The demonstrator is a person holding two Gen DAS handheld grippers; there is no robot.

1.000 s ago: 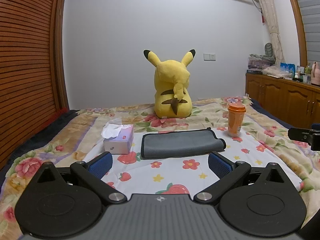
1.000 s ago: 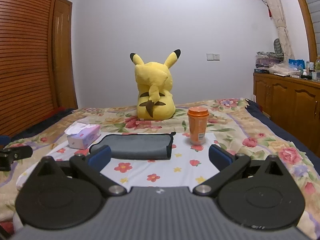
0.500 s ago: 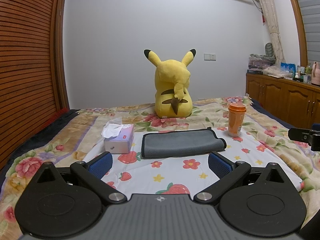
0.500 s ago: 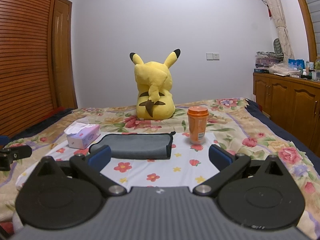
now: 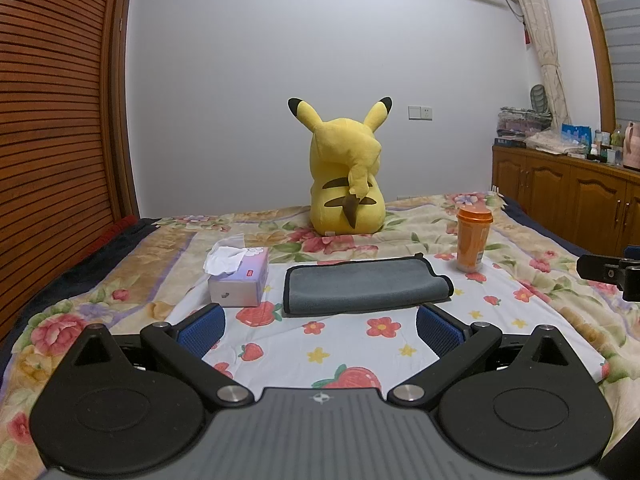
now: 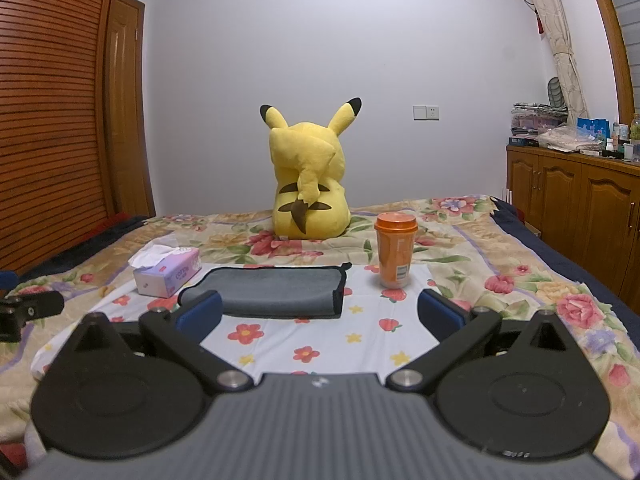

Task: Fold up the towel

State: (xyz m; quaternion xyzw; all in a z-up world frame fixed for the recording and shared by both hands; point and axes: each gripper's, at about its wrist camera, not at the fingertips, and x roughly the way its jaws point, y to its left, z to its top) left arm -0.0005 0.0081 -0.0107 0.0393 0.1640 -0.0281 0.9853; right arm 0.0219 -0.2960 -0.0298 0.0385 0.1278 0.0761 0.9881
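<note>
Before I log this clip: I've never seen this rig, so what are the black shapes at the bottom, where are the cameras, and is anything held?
No robot here: a person carries two tools. Each picture comes from a fisheye camera on one tool, looking along its blue-padded fingers. The left hand-held gripper and right hand-held gripper are both open, holding nothing. On the floral bedspread lie a folded grey towel, a white-and-purple tissue box, an orange lidded plastic cup and a yellow plush toy.
</note>
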